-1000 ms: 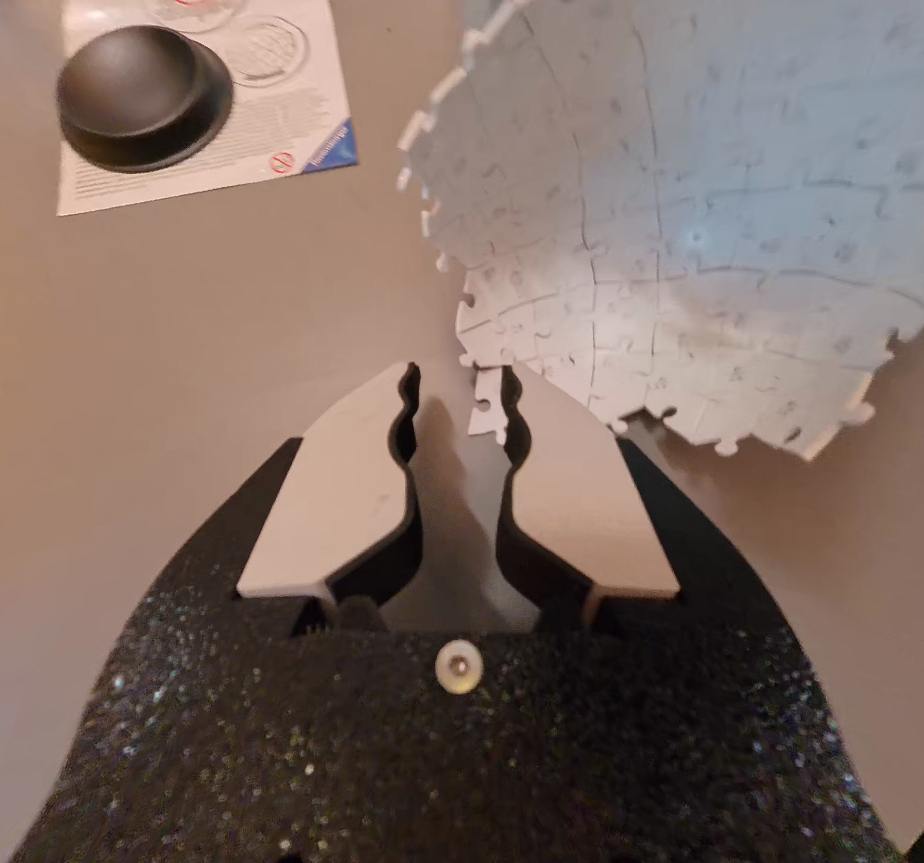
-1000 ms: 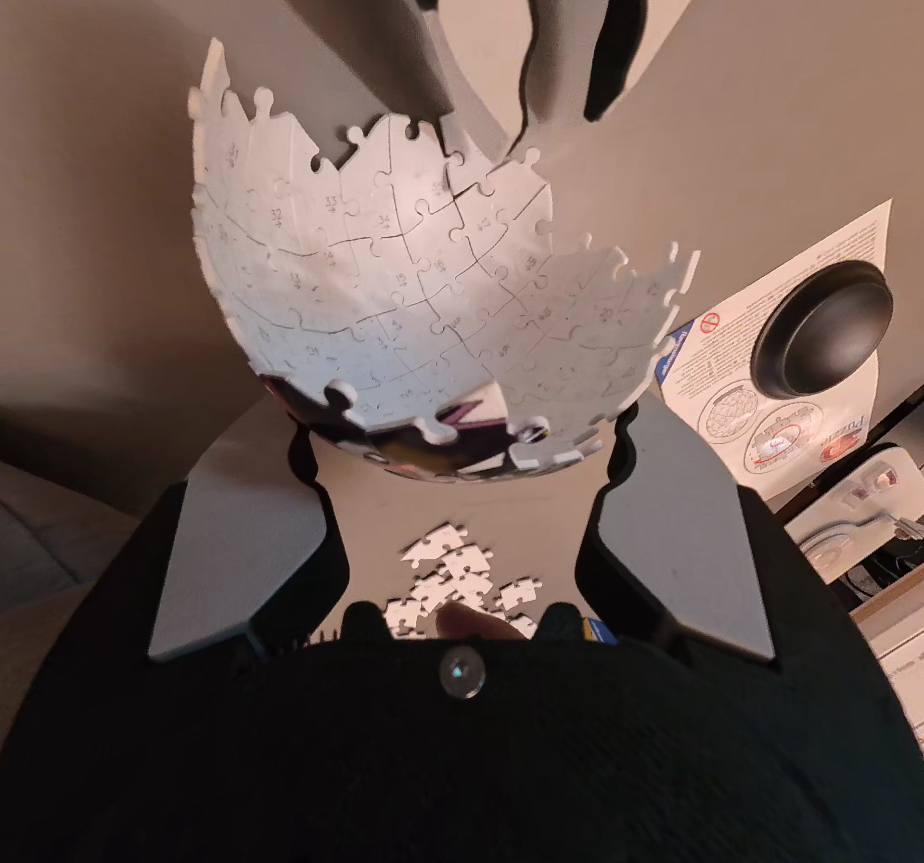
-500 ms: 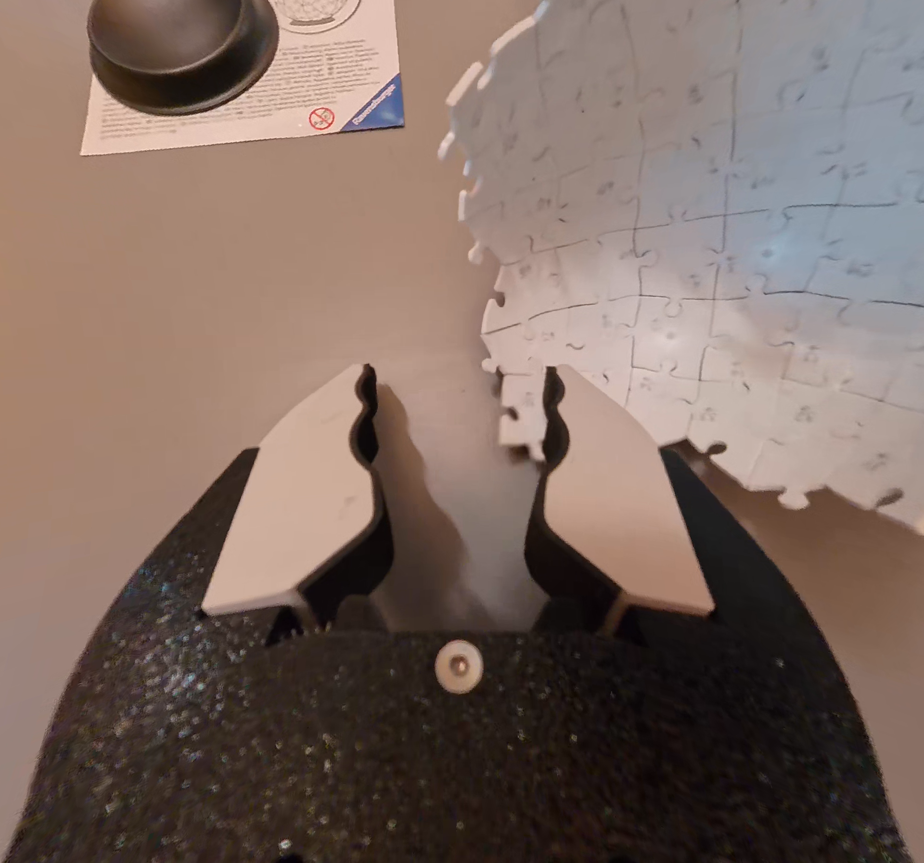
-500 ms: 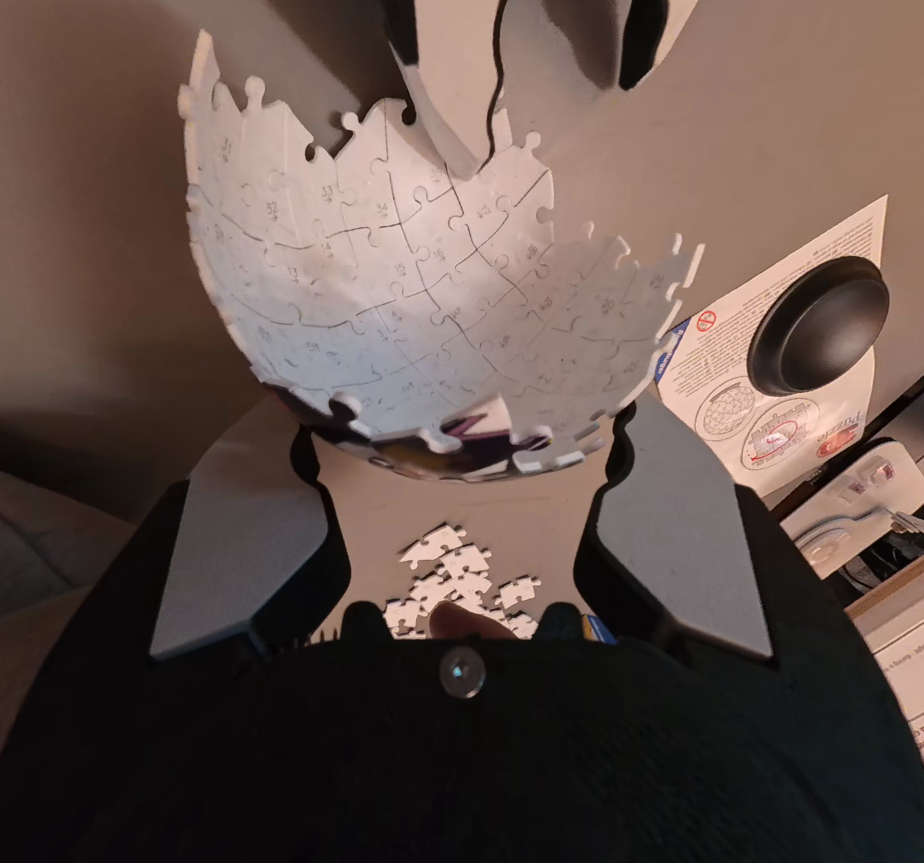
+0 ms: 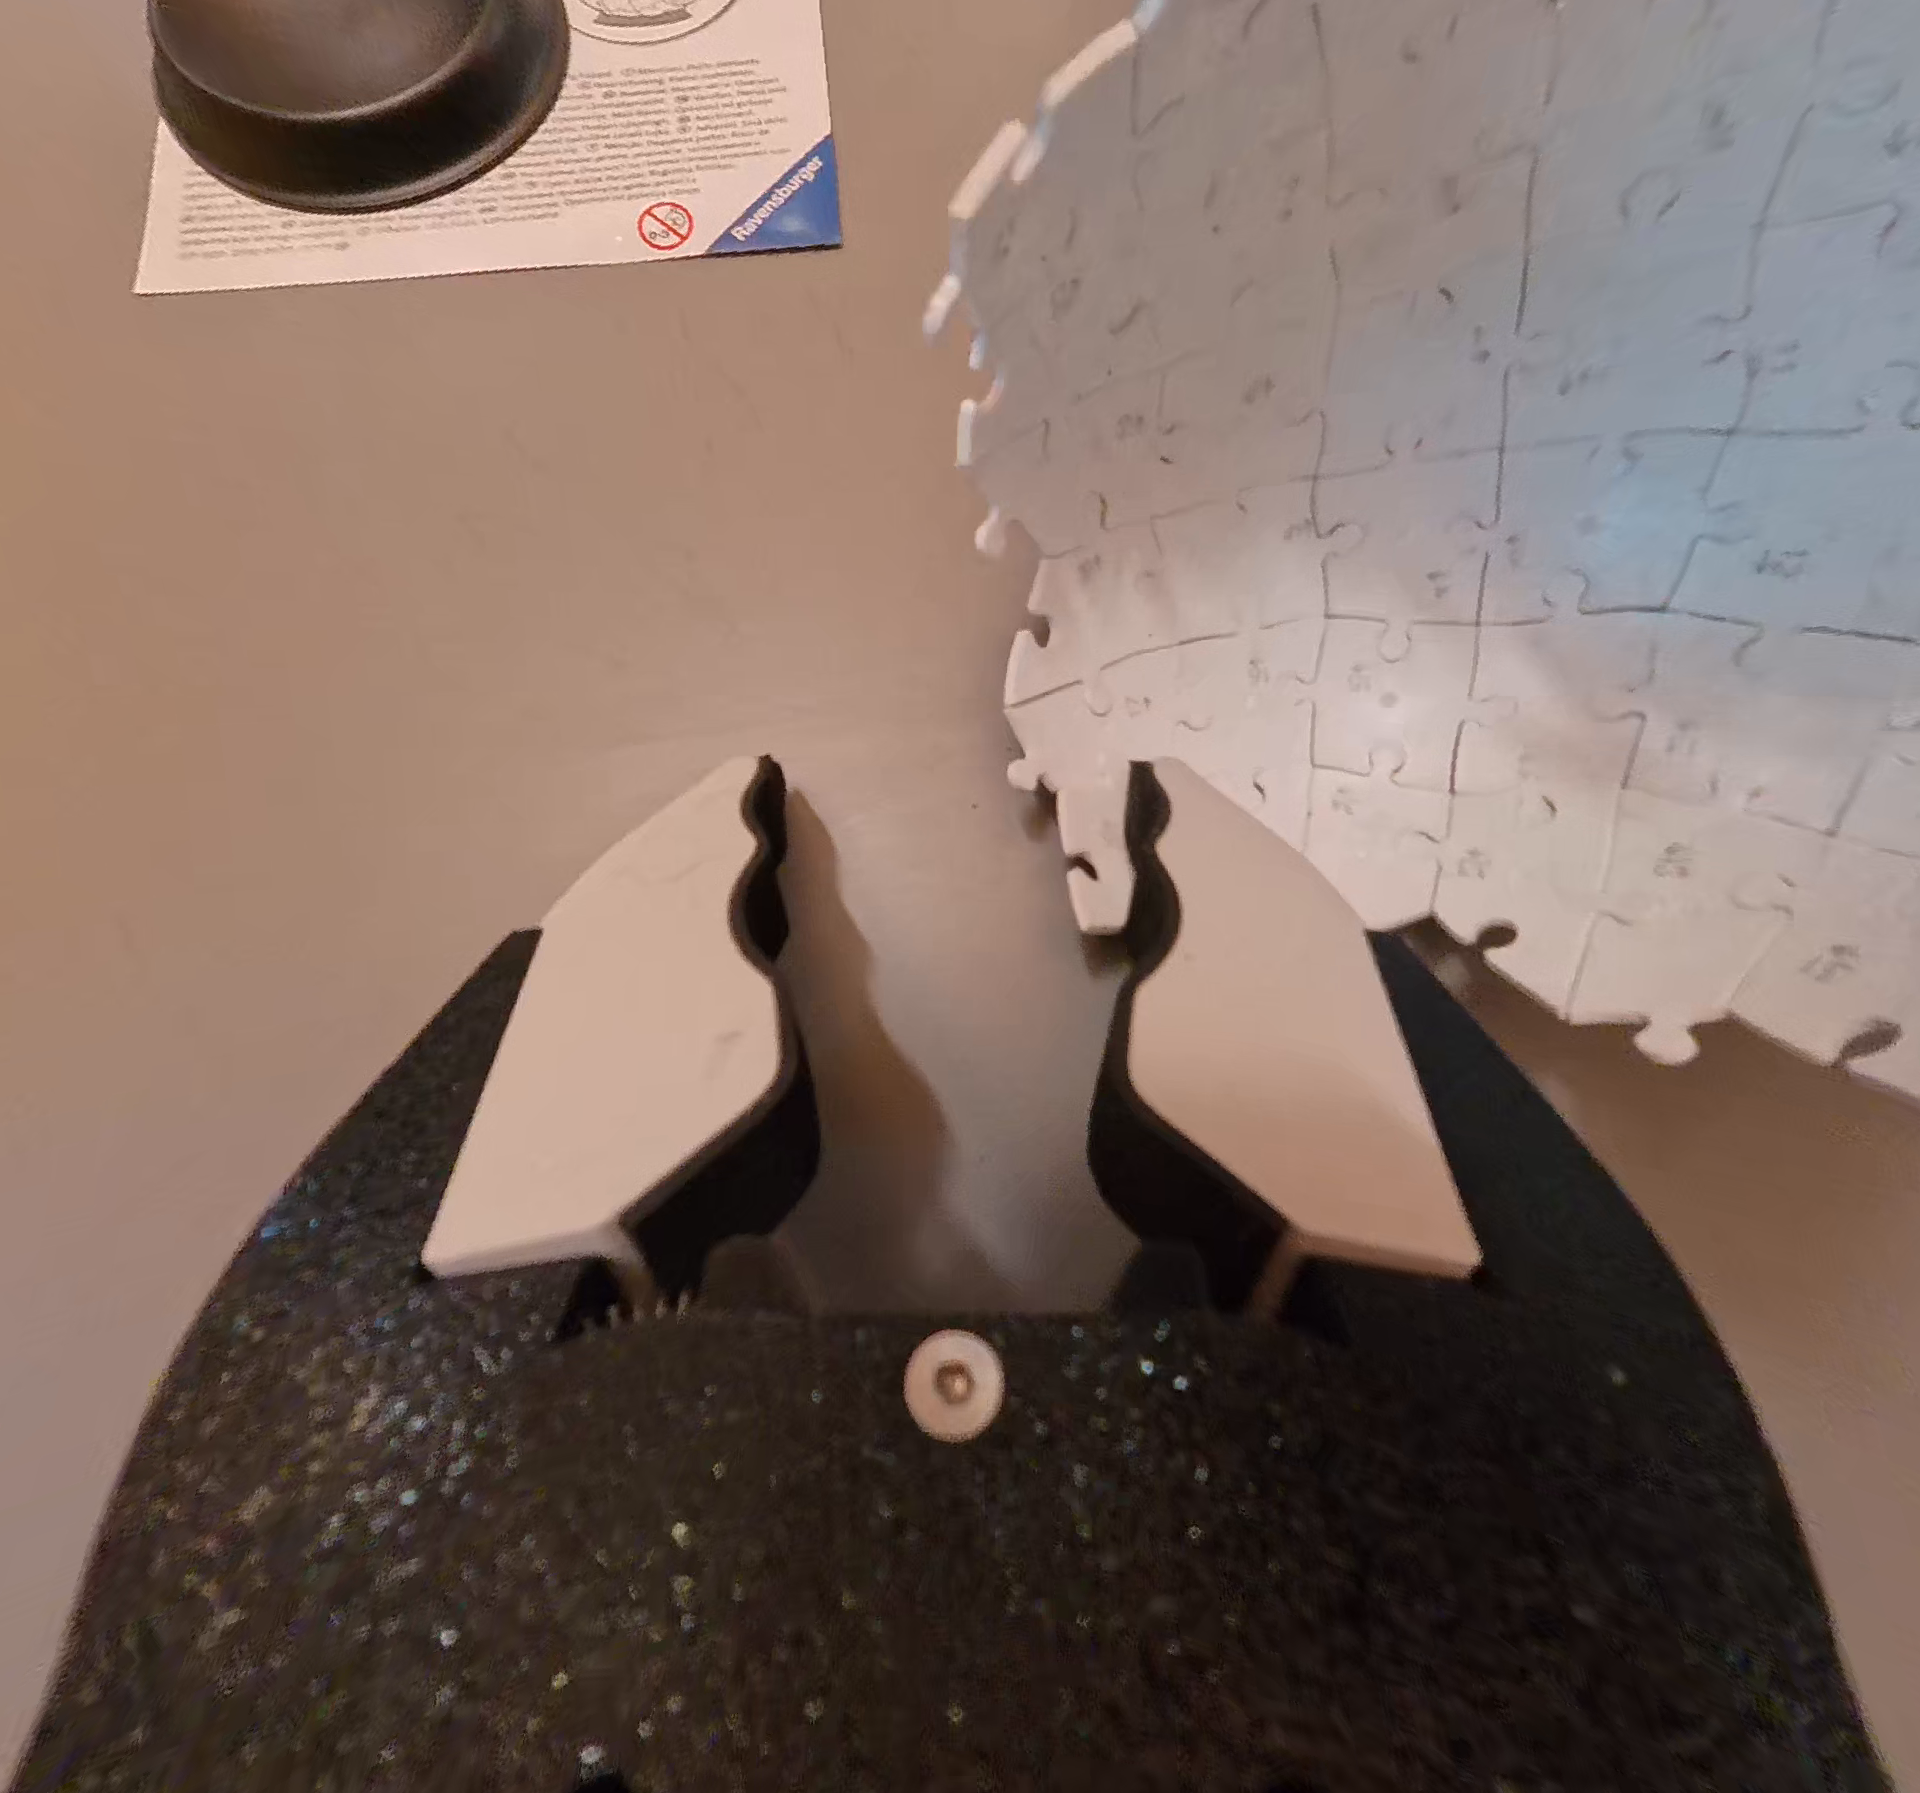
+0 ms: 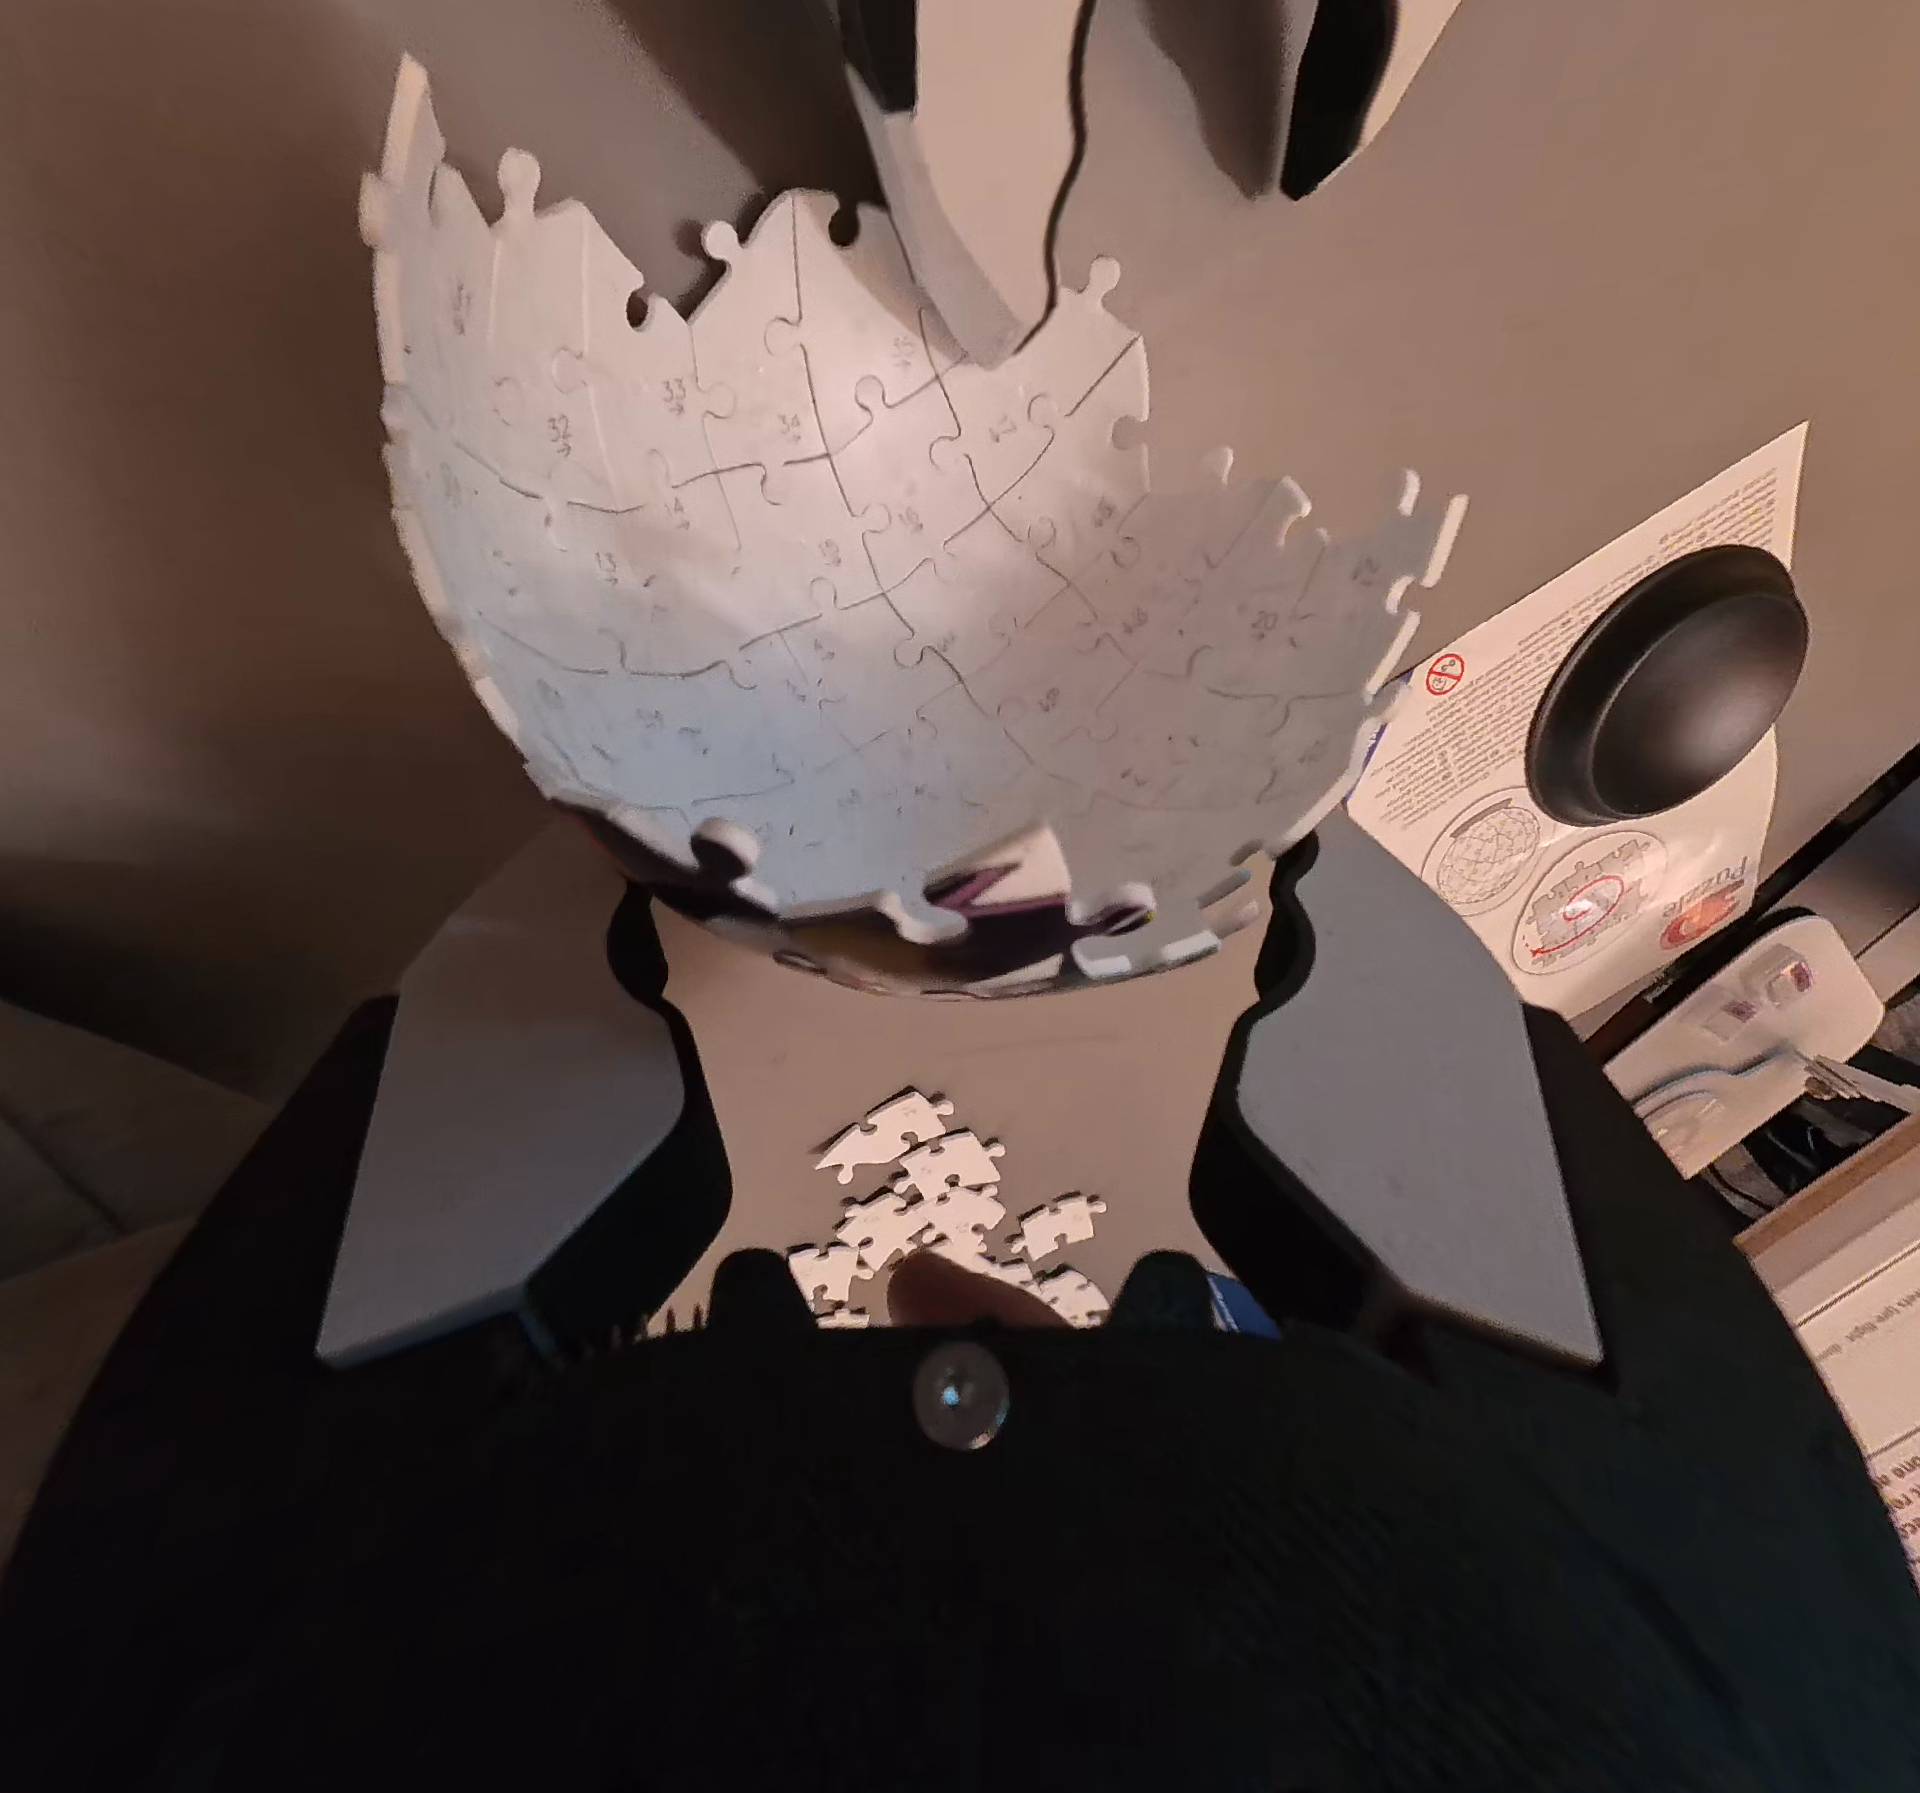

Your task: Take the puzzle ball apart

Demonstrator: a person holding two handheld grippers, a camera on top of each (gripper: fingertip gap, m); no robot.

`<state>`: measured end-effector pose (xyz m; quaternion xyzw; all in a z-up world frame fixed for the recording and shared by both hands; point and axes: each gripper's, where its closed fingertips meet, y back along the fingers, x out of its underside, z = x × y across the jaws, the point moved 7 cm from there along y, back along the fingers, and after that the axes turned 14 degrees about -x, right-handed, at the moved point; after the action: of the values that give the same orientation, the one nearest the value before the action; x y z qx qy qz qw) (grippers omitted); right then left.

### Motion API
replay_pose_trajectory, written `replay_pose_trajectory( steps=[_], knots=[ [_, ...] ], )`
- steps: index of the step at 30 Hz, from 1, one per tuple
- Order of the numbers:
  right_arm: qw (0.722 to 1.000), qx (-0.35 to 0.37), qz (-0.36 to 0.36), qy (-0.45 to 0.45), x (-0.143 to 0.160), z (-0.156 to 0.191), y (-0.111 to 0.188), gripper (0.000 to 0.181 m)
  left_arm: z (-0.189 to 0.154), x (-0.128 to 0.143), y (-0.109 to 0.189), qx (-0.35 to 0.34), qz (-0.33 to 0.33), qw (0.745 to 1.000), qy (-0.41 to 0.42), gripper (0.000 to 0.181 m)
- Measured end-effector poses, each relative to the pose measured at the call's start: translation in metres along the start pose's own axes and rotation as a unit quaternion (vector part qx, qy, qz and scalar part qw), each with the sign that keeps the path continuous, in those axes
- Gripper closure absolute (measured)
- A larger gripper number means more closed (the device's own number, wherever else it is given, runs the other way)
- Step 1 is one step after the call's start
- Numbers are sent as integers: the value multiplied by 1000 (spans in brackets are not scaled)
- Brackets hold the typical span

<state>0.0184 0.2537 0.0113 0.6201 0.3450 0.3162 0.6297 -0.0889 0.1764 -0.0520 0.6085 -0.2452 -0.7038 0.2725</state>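
Note:
The puzzle ball is down to a white half shell with a jagged rim, its coloured outside facing down. My right gripper is shut on the shell's lower part and holds it above the table. In the left wrist view the shell's inside fills the right side. My left gripper is open at the rim. Its right finger lies inside the shell and a rim piece sits between the jaws against that finger. The left gripper also shows at the top of the right wrist view.
Several loose white pieces lie on the grey table under the shell. A black round stand sits on a printed leaflet at the far left; both show at the right in the right wrist view. A white device lies beyond the table edge.
My left gripper has opened wider and pushed forward, so its right finger now reaches inside the shell's rim. The right gripper still holds the shell in the same place.

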Motion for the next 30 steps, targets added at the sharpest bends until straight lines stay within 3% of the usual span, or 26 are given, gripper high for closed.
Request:
replay_pose_trajectory(
  steps=[1,30],
  knots=[
    [1000,0,-1,-1,0,0,0,67,2,-1,1,2,-5,1000,11,121],
    [1000,3,5,0,-2,-1,-1,70,4,-4,9,-36,13,999,-27,126]
  ],
)
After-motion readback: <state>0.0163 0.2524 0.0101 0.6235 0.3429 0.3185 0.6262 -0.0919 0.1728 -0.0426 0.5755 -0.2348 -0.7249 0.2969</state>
